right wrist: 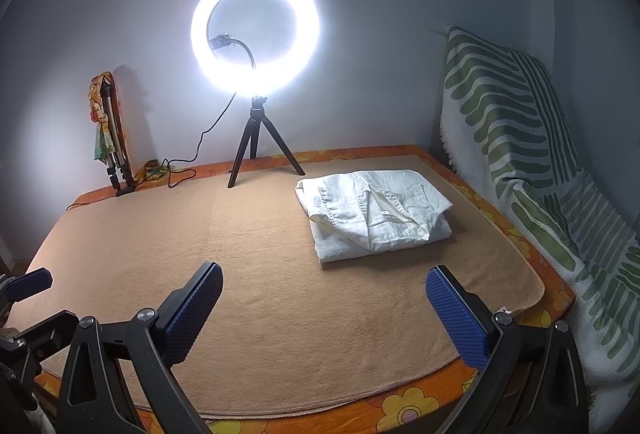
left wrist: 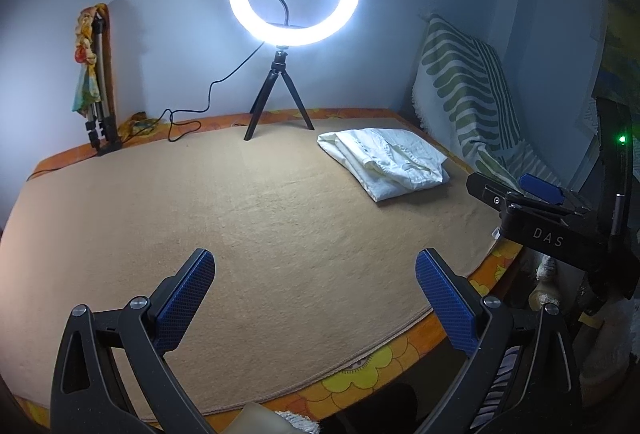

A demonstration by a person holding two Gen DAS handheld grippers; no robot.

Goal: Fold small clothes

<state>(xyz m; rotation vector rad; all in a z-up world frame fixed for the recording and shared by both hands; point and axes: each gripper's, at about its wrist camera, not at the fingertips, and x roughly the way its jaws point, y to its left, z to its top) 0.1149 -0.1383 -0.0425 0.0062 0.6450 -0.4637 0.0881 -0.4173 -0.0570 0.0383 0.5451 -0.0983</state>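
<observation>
A cream-white folded cotton garment (right wrist: 374, 212) lay in the right centre of the right wrist view, resting flat on a tan felt-like blanket (right wrist: 248, 254) that covered an orange floral-patterned table top (right wrist: 404, 408). In the left wrist view the same garment (left wrist: 384, 162) sat in the upper right part of the blanket (left wrist: 240, 214).

The right gripper (right wrist: 324, 310) hovered at the bottom of its frame with its blue textured pads (right wrist: 456, 318) spread wide, holding nothing and well apart from the garment. The left gripper (left wrist: 316, 298) was likewise spread apart and empty, low in its frame.

Behind the garment, upper centre, a lit white ring light on a small black tripod (right wrist: 256, 50) stood on the table's far edge. A green-and-white striped woven cloth (right wrist: 532, 154) draped along the right side.
</observation>
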